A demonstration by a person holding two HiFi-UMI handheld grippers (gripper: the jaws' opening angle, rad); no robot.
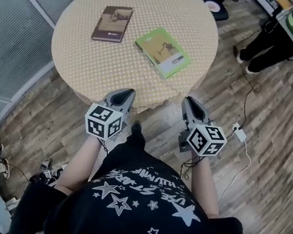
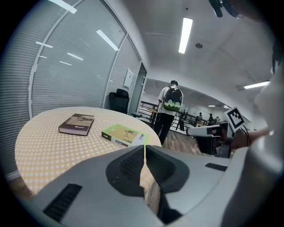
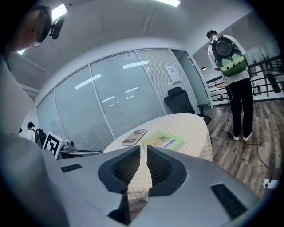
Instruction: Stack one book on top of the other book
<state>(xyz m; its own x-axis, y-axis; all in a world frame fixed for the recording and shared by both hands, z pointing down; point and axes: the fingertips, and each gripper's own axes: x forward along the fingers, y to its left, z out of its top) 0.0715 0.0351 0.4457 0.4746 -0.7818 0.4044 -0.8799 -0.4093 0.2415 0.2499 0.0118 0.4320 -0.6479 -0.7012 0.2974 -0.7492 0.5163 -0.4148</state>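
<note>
since brown book (image 1: pixel 112 23) and green book (image 1: pixel 163 52) lie apart, nothing is stacked. left tool (image 1: pixel 125 91), right tool (image 1: pixel 191 101): pressed together, empty.

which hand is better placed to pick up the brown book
Left. The brown book lies left on the table, nearer the left gripper; the right gripper would likely cross the green book.
</note>
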